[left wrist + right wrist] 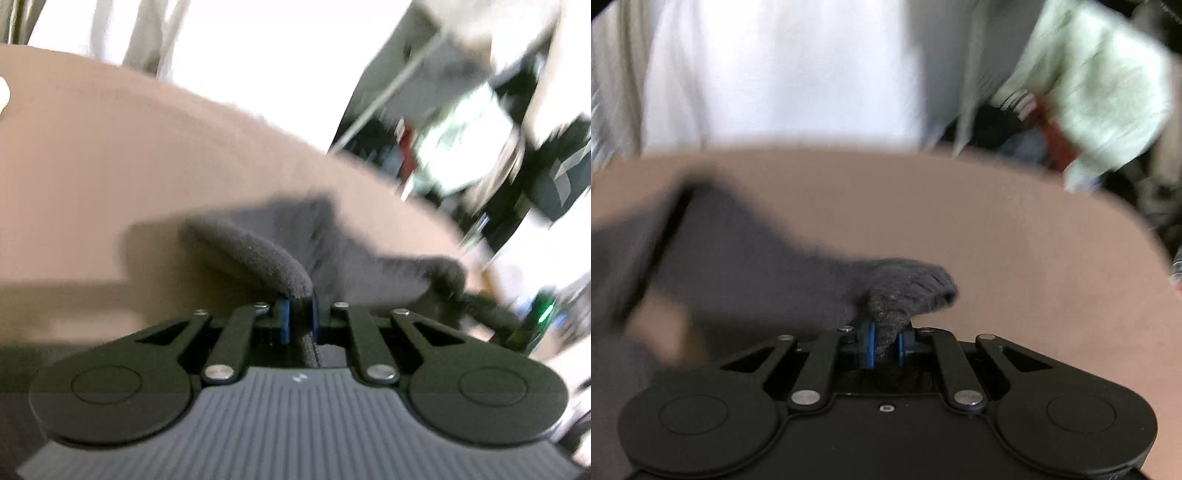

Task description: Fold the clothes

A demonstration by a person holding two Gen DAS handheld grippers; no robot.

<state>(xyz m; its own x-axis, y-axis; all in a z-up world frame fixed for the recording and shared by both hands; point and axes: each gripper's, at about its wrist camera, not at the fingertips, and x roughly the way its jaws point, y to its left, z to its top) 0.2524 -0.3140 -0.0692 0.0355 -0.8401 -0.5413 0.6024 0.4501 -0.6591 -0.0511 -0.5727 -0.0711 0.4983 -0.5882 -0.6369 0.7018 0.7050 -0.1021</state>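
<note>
Dark grey knit fabric, fuzzy and thick, makes up the garment point(258, 254) being handled; its kind cannot be told, since both views are blurred. In the left wrist view a rolled, rounded edge of it curves down into the left gripper point(300, 314), whose blue pads point(284, 320) are pressed together on the cloth with only the fabric's thickness between them. From there the cloth spreads away to the right, over the table. In the right wrist view the right gripper point(884, 341) is likewise clamped tight on a bunched corner of the same grey knit, a ribbed lump of which bulges out just above the pads. The rest of the garment point(738, 258) stretches off to the left across the picture, with a darker band running along one edge, and appears lifted slightly where it leaves the grippers.

Beneath the cloth lies a plain, matt brown tabletop point(1015, 240), with a curved far edge in both views. Beyond it, the room is bright and smeared: pale curtains or white fabric point(775, 74) hang behind the table, and to the right sits a heap of clothing point(1108, 103), pale green with something red beside it. No containers can be made out.
</note>
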